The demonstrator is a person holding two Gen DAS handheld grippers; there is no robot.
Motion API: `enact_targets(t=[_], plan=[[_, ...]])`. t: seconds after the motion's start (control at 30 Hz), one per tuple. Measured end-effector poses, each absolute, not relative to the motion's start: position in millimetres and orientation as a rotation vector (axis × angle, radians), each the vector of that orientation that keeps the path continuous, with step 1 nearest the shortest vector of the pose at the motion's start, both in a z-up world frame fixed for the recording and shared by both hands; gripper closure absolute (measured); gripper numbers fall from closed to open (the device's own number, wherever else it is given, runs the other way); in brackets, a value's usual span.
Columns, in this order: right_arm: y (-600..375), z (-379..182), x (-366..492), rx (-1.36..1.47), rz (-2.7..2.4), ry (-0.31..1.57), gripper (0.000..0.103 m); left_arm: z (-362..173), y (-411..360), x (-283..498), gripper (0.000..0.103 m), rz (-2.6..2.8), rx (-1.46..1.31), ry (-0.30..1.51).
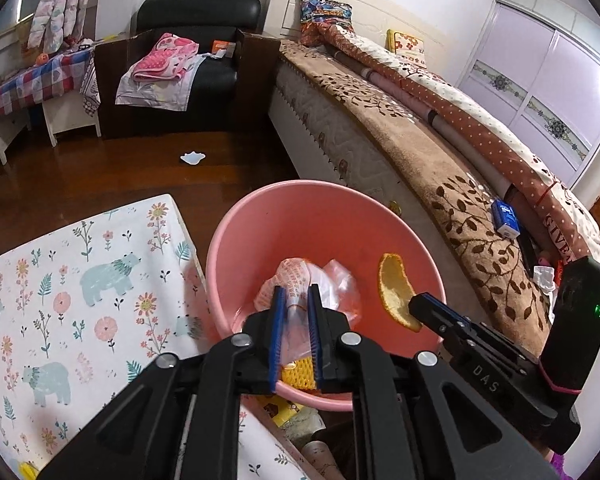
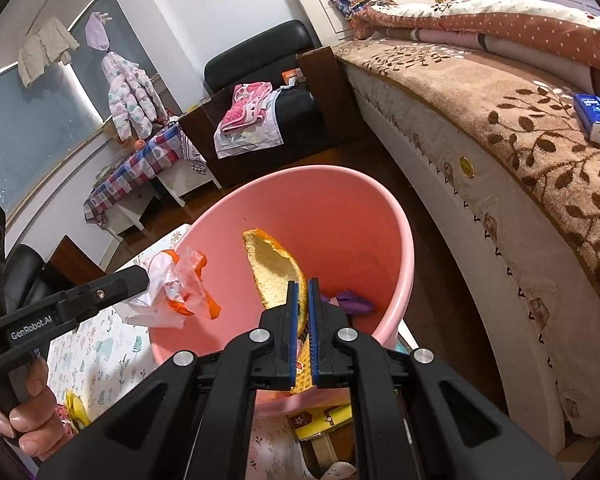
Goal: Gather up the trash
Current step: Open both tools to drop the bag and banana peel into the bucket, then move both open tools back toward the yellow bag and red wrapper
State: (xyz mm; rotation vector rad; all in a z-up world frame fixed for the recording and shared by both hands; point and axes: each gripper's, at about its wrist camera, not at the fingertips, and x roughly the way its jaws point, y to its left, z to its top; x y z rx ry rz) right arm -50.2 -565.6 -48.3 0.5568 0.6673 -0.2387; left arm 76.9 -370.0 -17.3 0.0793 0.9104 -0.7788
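Right tool (image 2: 304, 286) clamped on upright orange peel (image 2: 274, 268), long axis vertical, over pink bin (image 2: 396, 216).

We are seeing a dark polished wooden floor (image 1: 100, 176) carrying a pink plastic bucket (image 1: 300, 216), which seems to be standing on it, and a small white scrap of paper (image 1: 193, 157) lying further off near the black armchair (image 1: 188, 72).

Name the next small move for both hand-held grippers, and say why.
Probably open both and drop: the left hand-held gripper holds the crumpled plastic wrapper and the right hand-held gripper the orange peel, both over the pink bin.
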Motion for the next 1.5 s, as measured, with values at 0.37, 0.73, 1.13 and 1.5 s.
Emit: enact_targets(t=[0.37,0.73,1.13,1.5], plan=[[-563,-49,-45,0.565,-0.219,0.688,0.094,-9,-355,74,0.063,-0.761,0.053,0.891],[-533,-17,-59,0.434,-0.223,0.592,0.073,26,-319,54,0.058,-0.76,0.021,0.821],[-472,18,-72,0.373,-0.083,0.558,0.073,65,-231,29,0.053,-0.681,-0.005,0.725],[-402,27,-79,0.324,0.106,0.588,0.073,80,-91,8,0.052,-0.455,0.004,0.665]])
